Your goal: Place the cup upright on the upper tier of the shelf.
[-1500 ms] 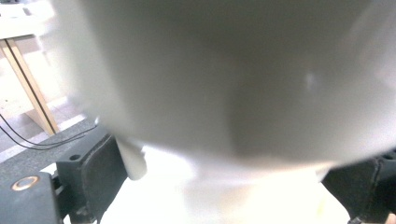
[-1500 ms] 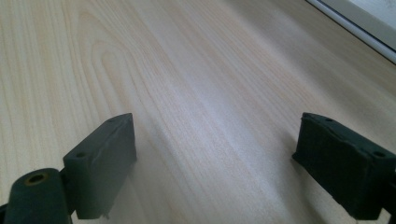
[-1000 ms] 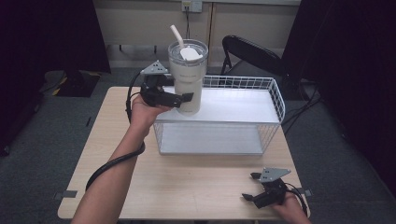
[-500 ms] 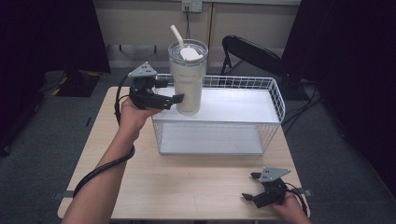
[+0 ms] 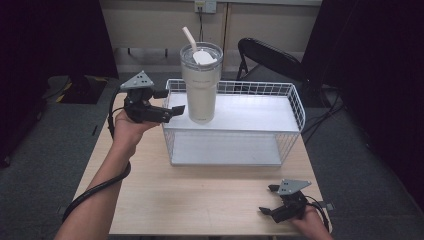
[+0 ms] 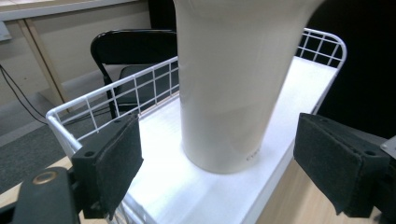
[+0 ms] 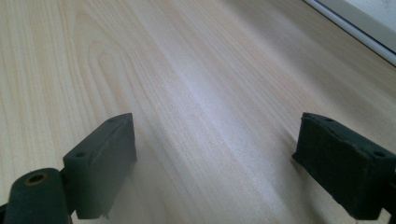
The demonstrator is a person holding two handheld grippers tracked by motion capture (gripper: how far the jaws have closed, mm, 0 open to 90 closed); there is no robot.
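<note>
The left gripper (image 6: 215, 177) has its jaws wide apart, and they hold nothing. Between the two pads (image 6: 112, 163), a little ahead of them, stands the cream tumbler (image 6: 229, 88). Its base rests upright on the white shelf of the wire basket (image 5: 295, 107), near the corner closest to this gripper. In the high view the left gripper (image 5: 172, 111) is just beside the tumbler (image 5: 200, 87), not touching it. A straw (image 5: 188, 38) rises from the lid.

The right gripper (image 7: 215, 163) also has its jaws apart, with only the bare wooden table (image 7: 187, 70) between them. It rests low on the table, well apart from the basket, at the near edge (image 5: 272, 212).

I judge that the step in hand is the release or the approach at the tumbler; which one I cannot tell. If a grasp comes next, the left jaws must go forward until the pads stand on both sides of the cup body, then close level.
</note>
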